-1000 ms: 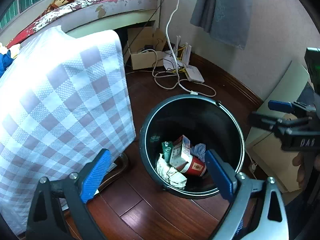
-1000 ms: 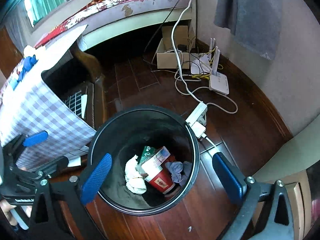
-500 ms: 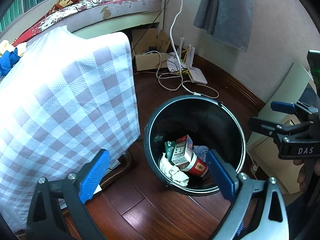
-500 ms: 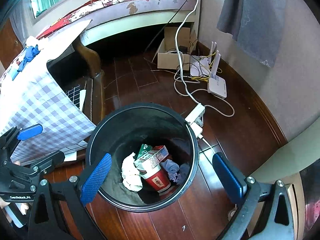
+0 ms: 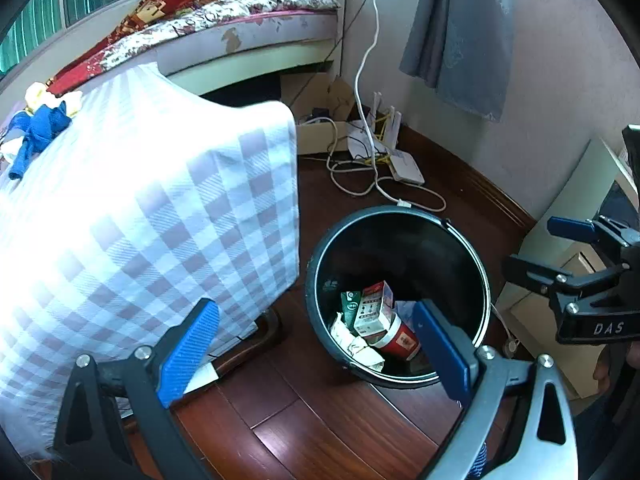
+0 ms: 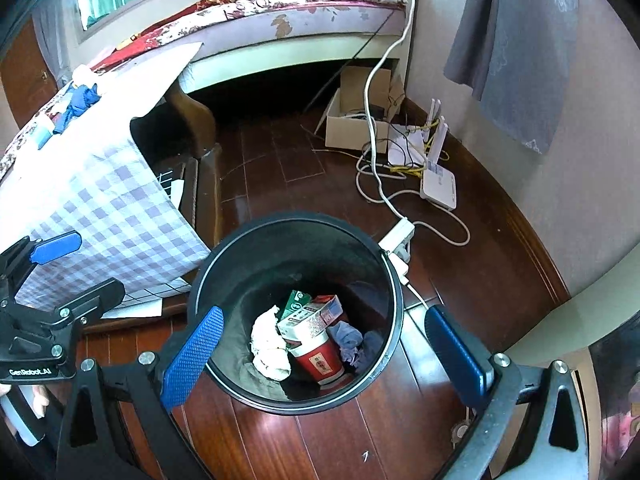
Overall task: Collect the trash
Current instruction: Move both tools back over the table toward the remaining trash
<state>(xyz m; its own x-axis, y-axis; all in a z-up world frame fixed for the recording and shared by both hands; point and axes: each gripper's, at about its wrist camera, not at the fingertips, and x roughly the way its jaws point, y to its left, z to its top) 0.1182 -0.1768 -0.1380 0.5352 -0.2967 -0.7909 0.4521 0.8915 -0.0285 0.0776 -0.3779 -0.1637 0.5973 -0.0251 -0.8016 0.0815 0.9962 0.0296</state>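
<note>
Trash sits in the black bin at 6 o'clock on the floor, checked bench cloth at 9, left gripper and right gripper jaws wide open and empty: next pickup likely from the bench, so clear the rim.

Dark wooden floor carries black trash bin, router, cardboard box

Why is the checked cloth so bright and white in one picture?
In the left wrist view, strong light washes out the checked cloth, so its squares fade to white; in the right wrist view the same cloth shows its squares clearly. Both views bend straight lines, because the lens is fisheye.
</note>
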